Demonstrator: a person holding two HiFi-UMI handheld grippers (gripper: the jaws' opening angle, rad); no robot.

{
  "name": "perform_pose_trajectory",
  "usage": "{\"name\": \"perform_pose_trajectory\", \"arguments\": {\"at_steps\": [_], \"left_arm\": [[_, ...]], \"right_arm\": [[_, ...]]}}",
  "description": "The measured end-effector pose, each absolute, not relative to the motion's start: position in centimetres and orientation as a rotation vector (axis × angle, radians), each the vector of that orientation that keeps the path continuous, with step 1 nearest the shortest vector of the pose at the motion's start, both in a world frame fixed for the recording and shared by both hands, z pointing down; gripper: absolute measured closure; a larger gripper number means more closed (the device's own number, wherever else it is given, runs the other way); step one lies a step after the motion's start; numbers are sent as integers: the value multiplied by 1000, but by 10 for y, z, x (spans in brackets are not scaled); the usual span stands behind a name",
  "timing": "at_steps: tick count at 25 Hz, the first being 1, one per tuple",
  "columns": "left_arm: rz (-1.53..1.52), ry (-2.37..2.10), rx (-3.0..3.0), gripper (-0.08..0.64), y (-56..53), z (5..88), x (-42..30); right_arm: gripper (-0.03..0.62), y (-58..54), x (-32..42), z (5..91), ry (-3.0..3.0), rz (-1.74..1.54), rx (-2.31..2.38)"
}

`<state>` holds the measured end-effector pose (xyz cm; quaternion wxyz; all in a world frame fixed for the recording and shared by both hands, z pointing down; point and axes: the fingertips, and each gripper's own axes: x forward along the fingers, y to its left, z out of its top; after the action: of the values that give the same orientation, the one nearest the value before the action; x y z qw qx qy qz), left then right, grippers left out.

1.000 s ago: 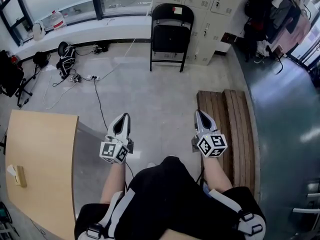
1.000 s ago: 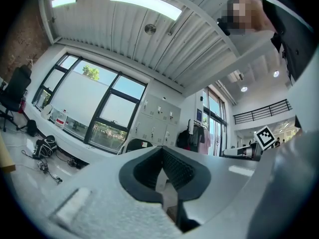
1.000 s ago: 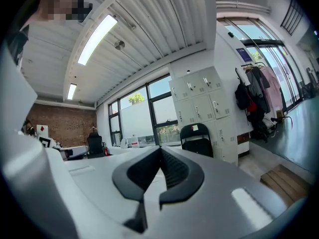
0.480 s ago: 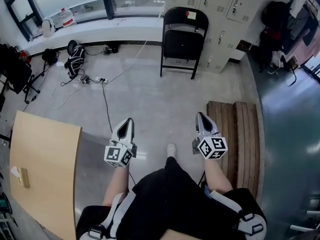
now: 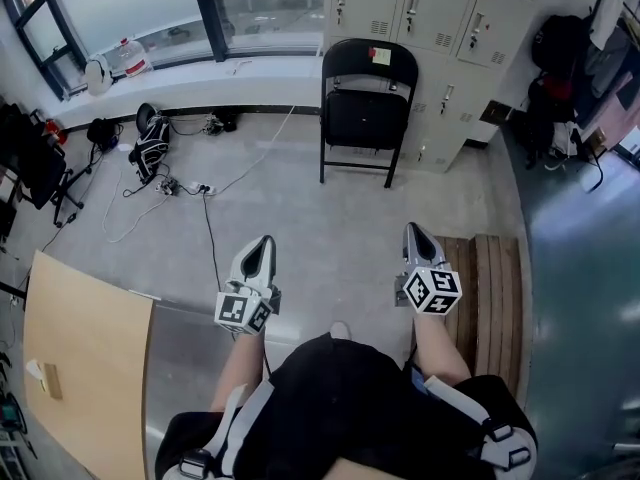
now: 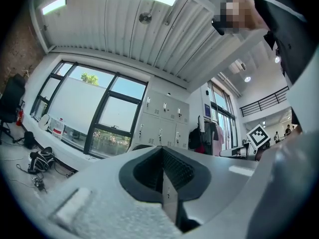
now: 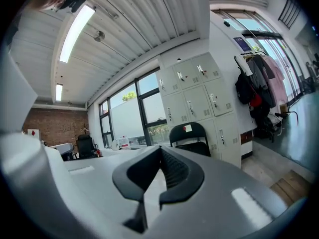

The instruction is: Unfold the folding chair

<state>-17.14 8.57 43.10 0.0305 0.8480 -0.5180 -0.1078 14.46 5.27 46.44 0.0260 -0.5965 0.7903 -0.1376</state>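
A black folding chair stands folded and upright against the beige lockers, far ahead of both grippers; it also shows in the right gripper view. My left gripper is held out over the floor, shut with nothing in it. My right gripper is level with it on the right, also shut and empty. Both point toward the chair with a wide stretch of floor between. In the left gripper view the jaws meet, and in the right gripper view they meet too.
Beige lockers line the back wall. Cables and a bag lie on the floor at left. A wooden pallet lies at right, a tan table at lower left. Bags and clothes hang at upper right.
The person has walked toward the chair, so the chair and lockers look nearer and lower in the head view. Both grippers stay shut and held out in front.
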Motion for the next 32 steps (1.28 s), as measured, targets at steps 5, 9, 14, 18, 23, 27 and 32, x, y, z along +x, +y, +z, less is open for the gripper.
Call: {"name": "perform_pose_trajectory", "arguments": {"at_steps": [5, 9, 14, 18, 23, 27, 32], "left_arm": [[-349, -1650, 2583, 560, 50, 426, -160], [-270, -1643, 2575, 560, 32, 435, -143], [-222, -1615, 2601, 560, 1, 439, -137], [-229, -1598, 2593, 560, -37, 448, -140], [-277, -1517, 2633, 560, -102, 452, -130], [-309, -1488, 2658, 560, -157, 441, -141], [-295, -1484, 2646, 560, -215, 444, -169]], "right_arm": [[588, 20, 157, 458, 2472, -409, -1788], [588, 5, 172, 467, 2444, -458, -1802], [588, -23, 184, 492, 2391, -571, -1897], [588, -49, 185, 492, 2380, -554, -1922], [588, -96, 196, 486, 2359, -485, -2050], [588, -148, 185, 477, 2309, -484, -2094], [588, -209, 146, 477, 2342, -475, -2076]]}}
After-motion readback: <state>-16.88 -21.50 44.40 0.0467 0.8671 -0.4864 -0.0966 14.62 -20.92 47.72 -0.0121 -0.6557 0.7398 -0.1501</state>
